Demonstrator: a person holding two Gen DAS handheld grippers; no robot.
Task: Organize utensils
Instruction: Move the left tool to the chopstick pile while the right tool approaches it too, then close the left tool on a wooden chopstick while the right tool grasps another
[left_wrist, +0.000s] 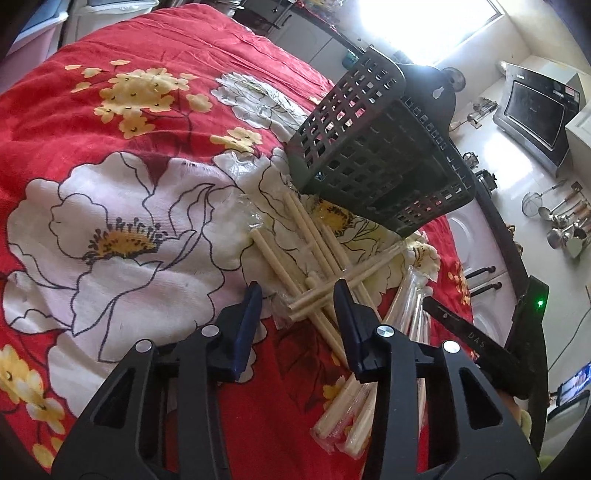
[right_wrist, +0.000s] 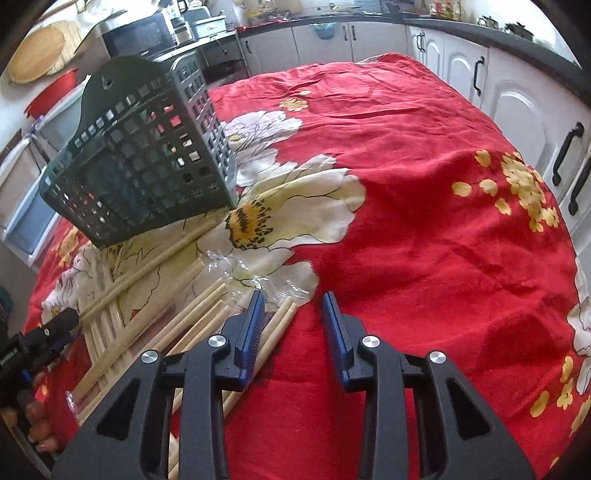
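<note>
A dark perforated utensil basket stands tilted on the red floral cloth. In front of it, pale wooden chopsticks lie criss-crossed in a loose pile. Some more, wrapped in clear plastic, lie nearer. My left gripper hovers over the near end of the pile; its jaws stand apart around several stick ends without pressing them. My right gripper is open at the pile's right edge, with two chopstick tips between its blue pads.
The red flowered cloth covers the whole table, bare to the right of the pile. Crumpled clear wrappers lie by the sticks. White cabinets, a dark oven and hanging ladles surround the table.
</note>
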